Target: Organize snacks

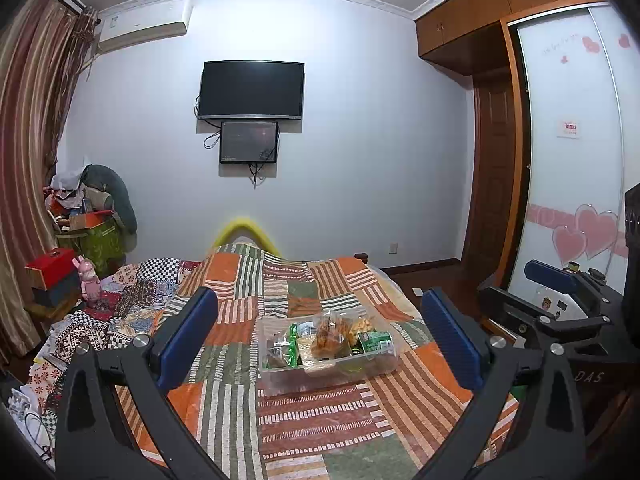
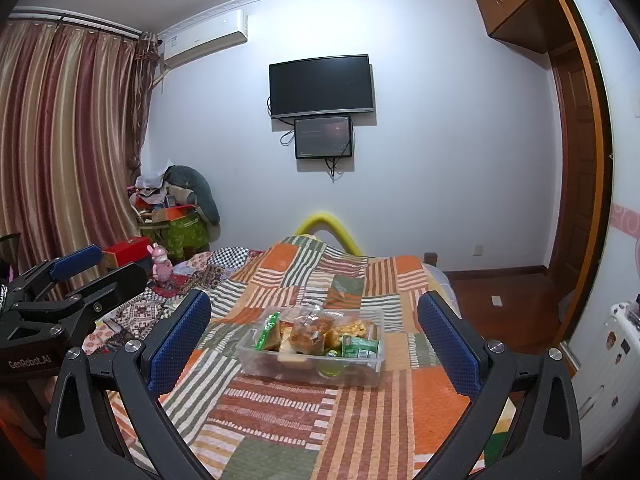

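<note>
A clear plastic bin (image 1: 276, 378) sits on the patchwork bedspread (image 1: 312, 424), filled with several snack packs: green packets (image 1: 374, 340), bagged pastries (image 1: 328, 338). It also shows in the right wrist view (image 2: 260, 362), with a green packet (image 2: 360, 347) at its right. My left gripper (image 1: 320, 340) is open and empty, held above the bed short of the bin. My right gripper (image 2: 314, 340) is open and empty too, also short of the bin. The right gripper shows at the right of the left wrist view (image 1: 560, 292); the left gripper shows at the left of the right wrist view (image 2: 92, 276).
A TV (image 1: 251, 90) hangs on the far wall. A pink toy (image 1: 89, 280) and red box (image 1: 52, 266) lie left of the bed, before a clutter pile (image 1: 92, 216). A wardrobe (image 1: 572, 152) and wooden floor (image 2: 504, 300) lie right.
</note>
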Tool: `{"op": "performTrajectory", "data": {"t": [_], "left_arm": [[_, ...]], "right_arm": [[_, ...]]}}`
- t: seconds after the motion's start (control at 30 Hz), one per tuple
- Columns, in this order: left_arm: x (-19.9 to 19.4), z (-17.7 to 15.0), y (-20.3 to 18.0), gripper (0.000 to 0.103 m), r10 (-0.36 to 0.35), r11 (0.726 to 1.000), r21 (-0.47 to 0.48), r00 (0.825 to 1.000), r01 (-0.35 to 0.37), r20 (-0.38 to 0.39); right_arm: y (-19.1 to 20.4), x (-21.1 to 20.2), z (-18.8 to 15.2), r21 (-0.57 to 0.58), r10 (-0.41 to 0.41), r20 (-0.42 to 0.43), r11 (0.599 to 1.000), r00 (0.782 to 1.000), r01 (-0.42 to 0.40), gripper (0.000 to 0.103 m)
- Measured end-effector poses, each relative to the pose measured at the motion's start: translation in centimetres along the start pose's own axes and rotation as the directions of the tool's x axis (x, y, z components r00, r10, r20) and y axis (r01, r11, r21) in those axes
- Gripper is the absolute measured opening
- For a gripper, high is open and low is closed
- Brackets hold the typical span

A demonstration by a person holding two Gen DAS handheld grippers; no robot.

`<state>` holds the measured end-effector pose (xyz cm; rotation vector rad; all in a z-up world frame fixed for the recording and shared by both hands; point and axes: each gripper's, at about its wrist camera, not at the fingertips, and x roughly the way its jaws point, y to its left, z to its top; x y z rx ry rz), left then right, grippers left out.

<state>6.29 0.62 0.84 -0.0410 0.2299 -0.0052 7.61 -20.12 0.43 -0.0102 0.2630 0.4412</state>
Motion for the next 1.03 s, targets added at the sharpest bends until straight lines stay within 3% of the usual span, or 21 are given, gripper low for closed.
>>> {"op": "performTrajectory", "data": {"t": [1.03], "left_arm": [[0.78, -0.14, -0.19, 0.103, -0.040, 0.999, -0.004, 0.999, 0.040, -0.027]], "right_arm": [[-0.15, -0.19, 0.04, 0.002, -0.005, 0.010, 1.000, 1.000, 0.005, 0.103]]}}
